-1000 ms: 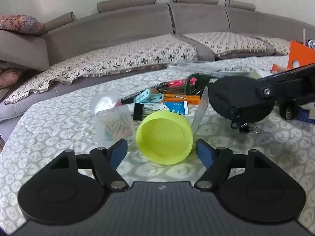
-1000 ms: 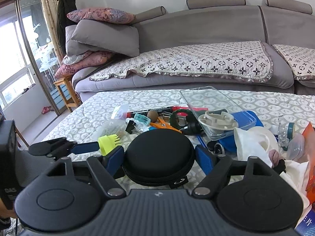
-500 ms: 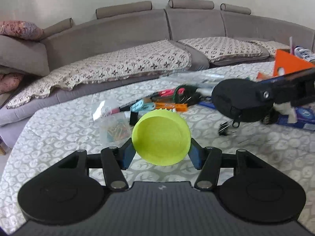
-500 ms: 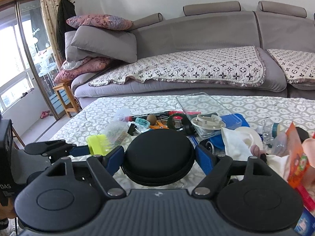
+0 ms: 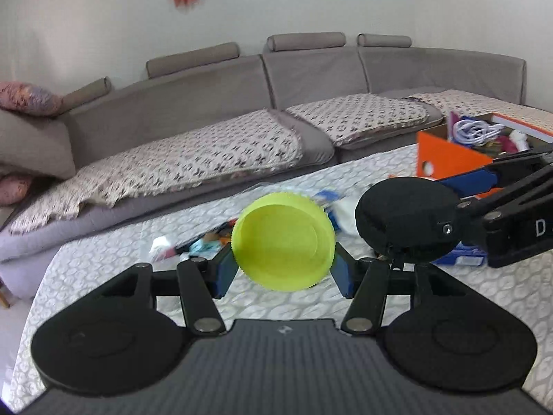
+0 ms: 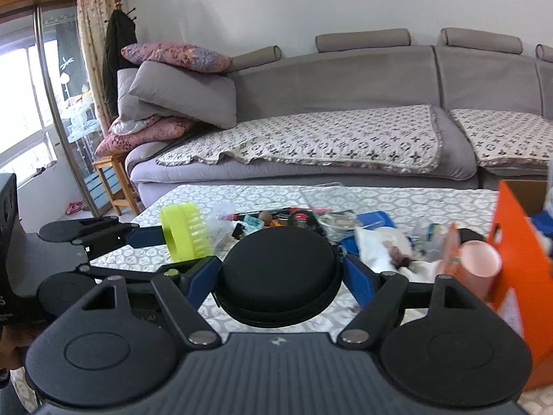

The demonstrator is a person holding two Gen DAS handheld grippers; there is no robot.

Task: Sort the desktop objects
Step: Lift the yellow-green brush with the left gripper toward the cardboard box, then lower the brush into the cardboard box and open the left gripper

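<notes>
Two hand-held grippers hang above the cluttered bench, the left hand-held gripper (image 5: 282, 269) clamping a lime-green round plastic lid (image 5: 283, 240), the right hand-held gripper (image 6: 279, 278) clamping a black round zippered case (image 6: 279, 271) beside an orange cardboard box (image 6: 518, 269).

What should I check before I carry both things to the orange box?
1. Left tool grips the yellow brush on both sides: ok.
2. Right tool grips the black round case on both sides: ok.
3. Both things are lifted off the table: ok.
4. Orange box is open on top: ok.
5. Free room inside the box: cannot tell.
</notes>
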